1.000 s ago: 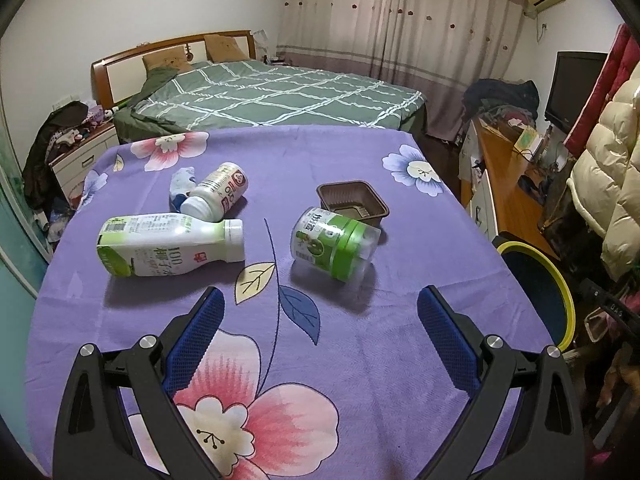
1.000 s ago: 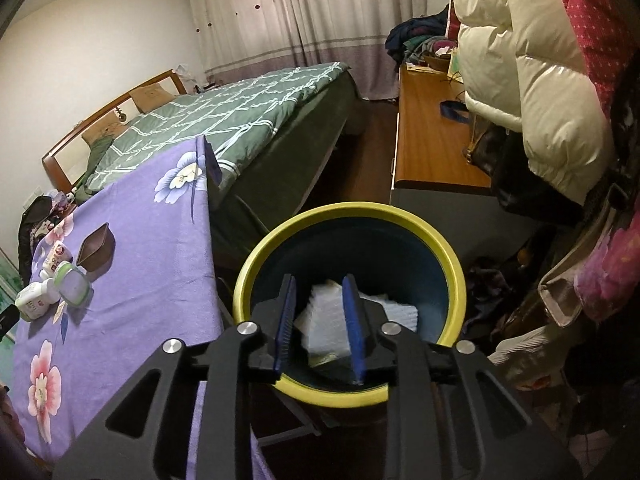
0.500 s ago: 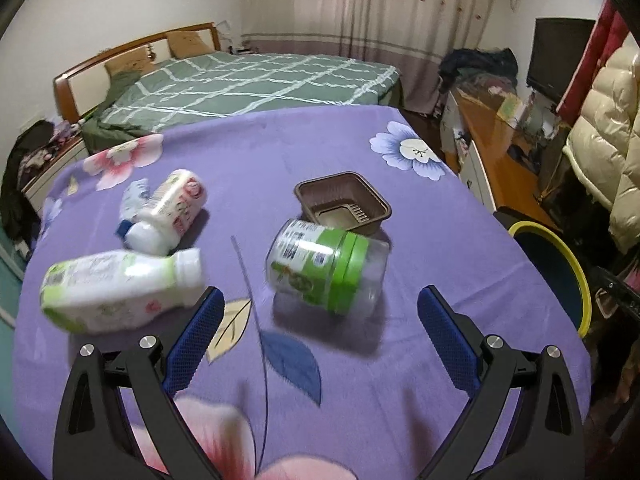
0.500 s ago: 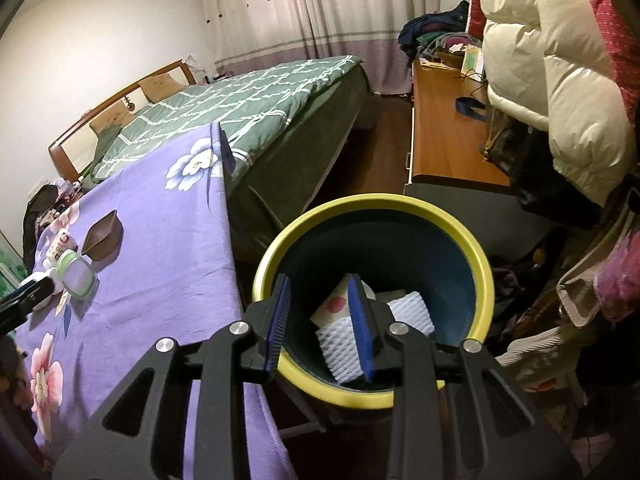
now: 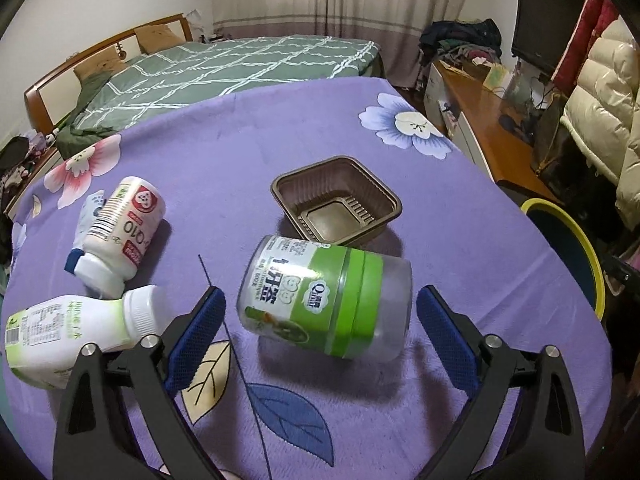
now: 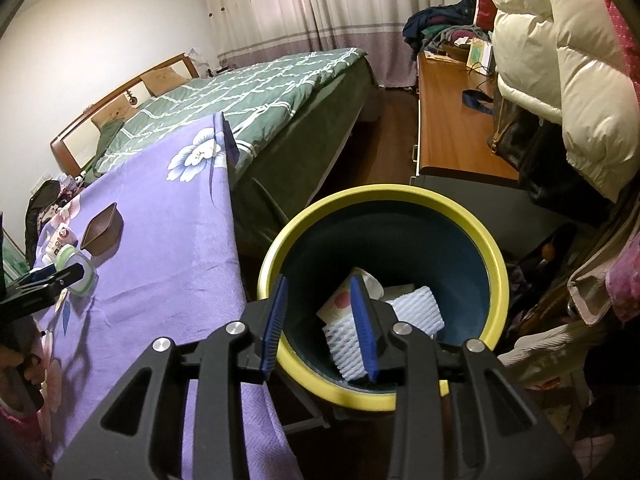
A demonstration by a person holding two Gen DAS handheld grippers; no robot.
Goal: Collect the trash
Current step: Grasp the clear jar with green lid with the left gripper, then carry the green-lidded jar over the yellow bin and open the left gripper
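Observation:
A clear jar with a green label (image 5: 326, 300) lies on its side on the purple cloth. My left gripper (image 5: 320, 296) straddles it, its jaws closing, and the pads stand clear of the jar's ends. Behind the jar sits an empty brown plastic tray (image 5: 340, 216). To the left lie a white bottle with a red label (image 5: 124, 228) and a green-and-white bottle (image 5: 72, 332). My right gripper (image 6: 318, 280) hangs over the yellow-rimmed bin (image 6: 384, 194), its jaws opening with nothing between them. A white foam net (image 6: 404, 312) and a paper cup (image 6: 340, 304) lie inside the bin.
The purple flowered tablecloth (image 5: 460, 248) ends at a right edge beside the bin (image 5: 584, 248). A green bed (image 6: 248, 92) lies beyond the table. A wooden desk (image 6: 448, 120) and hanging padded coats (image 6: 560, 60) crowd the right side.
My left gripper moved forward and down until the jar lies between its fingers, which have narrowed. The foam net left my right gripper and dropped into the bin; those jaws widened slightly.

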